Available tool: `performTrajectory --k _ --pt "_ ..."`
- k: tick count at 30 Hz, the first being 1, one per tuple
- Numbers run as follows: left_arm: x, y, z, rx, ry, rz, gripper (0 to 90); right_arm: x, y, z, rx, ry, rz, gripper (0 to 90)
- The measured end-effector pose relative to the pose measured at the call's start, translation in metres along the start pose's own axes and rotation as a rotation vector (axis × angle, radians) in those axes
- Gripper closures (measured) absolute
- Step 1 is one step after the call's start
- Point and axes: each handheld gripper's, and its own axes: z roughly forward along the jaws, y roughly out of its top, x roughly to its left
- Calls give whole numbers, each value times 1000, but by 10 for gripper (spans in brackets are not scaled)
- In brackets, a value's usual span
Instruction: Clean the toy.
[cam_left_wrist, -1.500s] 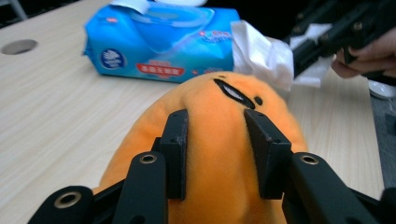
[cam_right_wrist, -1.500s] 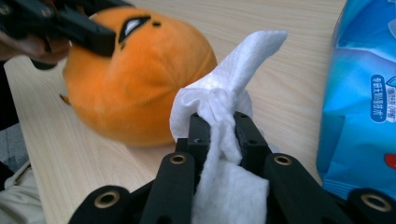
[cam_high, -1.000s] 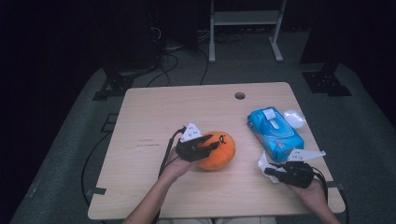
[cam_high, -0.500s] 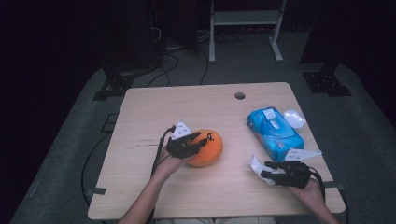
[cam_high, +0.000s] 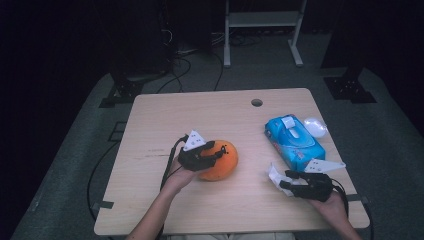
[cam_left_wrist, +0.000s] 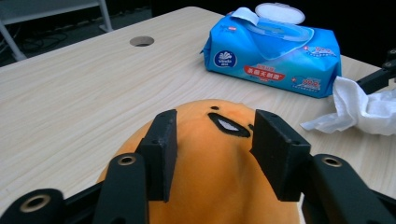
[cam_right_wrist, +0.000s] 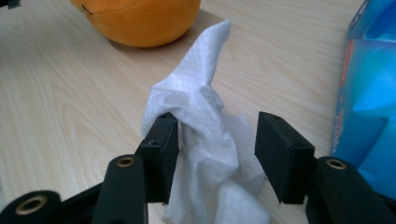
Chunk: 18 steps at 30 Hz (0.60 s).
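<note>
In the high view, the left gripper (cam_high: 212, 151) sits over the near-left side of a round orange plush toy with a small black face (cam_high: 220, 161), which rests on the pale wooden table (cam_high: 165, 115) a little left of centre. The right gripper (cam_high: 289, 181) lies near the table's right front, with a crumpled white wipe (cam_high: 275, 176) at its tips, just in front of a blue soft pack of wet wipes with its white lid flipped open (cam_high: 294, 141).

In the left gripper view, the jaws have just been opening; they straddle the top of the toy (cam_left_wrist: 212, 158) at a modest gap, the pads looking eased off rather than pinching. The pack (cam_left_wrist: 275, 53) and the wipe (cam_left_wrist: 362, 107) lie beyond.

In the right gripper view, the jaws have just been opening too and stand fairly wide. The wipe (cam_right_wrist: 205, 135) stands bunched between them, leaning on the left pad and clear of the right, so it is let go.

The step looks like regripping: the next move probably calls for closing on the wipe more securely and steadying the toy for wiping.
</note>
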Motion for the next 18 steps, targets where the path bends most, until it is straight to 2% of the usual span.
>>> performTrajectory --k 5,11,14,18 --pt "0 1 -1 -1 -1 -1 460 3 2 0 19 -2 -22 416" --pt "-1 5 -6 -7 3 12 425 5 5 0 76 -7 -69 410" --pt "-2 7 -11 -15 2 21 409 7 3 1 108 3 -77 409" --pt "-4 8 -16 -21 6 27 388 5 0 -3 124 -1 -78 408"
